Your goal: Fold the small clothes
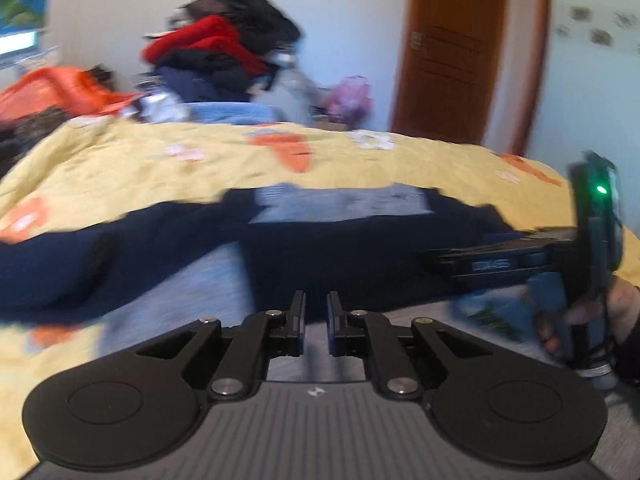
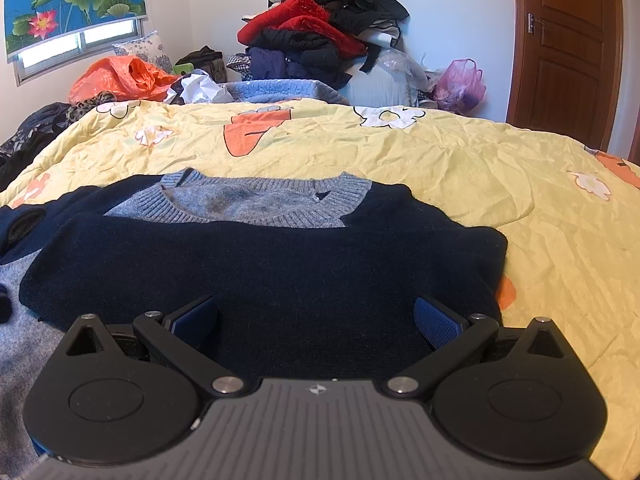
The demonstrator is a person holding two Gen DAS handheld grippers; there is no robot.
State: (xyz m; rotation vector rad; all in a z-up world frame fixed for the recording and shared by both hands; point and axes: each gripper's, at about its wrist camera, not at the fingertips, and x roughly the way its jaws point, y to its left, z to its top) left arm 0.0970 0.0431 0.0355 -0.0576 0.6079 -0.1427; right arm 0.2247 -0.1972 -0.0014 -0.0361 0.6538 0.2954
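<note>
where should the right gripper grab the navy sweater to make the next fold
Take the sweater by its right side edge, coming in from the right over the yellow quilt. The sweater lies flat with the grey collar at the far end, and that edge is free and uncovered. The right gripper is open and sits close by.

Near: sweater [image 2: 264, 264] is lying on quilt [image 2: 440, 160]
Far: clothes pile [image 2: 320, 28] is sitting behind quilt
</note>
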